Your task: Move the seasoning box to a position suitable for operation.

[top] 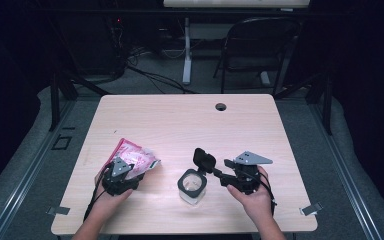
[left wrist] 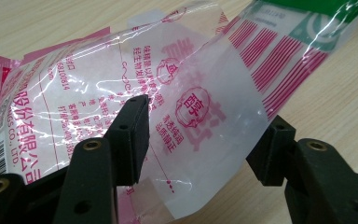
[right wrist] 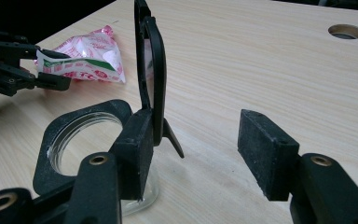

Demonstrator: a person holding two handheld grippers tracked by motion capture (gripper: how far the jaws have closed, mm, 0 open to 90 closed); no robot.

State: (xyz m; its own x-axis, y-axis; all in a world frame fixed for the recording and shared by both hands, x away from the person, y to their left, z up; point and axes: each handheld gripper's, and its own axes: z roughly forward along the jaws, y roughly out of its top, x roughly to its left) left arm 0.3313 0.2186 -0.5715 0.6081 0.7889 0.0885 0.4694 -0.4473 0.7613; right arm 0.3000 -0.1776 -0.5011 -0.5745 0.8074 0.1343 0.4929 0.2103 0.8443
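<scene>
- Now the pink snack bag (left wrist: 121, 88) is lying on the worktop (top: 190, 120), between the open jaws of the left gripper (left wrist: 205, 135).
- Thin film could slip out when pinched.
- Right gripper (right wrist: 193, 140) is held open beside the jar (top: 192, 185); its raised lid (right wrist: 151, 70) could be knocked.

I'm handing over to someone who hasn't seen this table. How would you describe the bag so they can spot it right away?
Start at the light wooden table and look to its near left part, left of the clear jar with the black flip-up lid. The bag lies there, one edge between the jaws of the left gripper. It is the one crinkly plastic thing, clear with pink-red print.
</scene>
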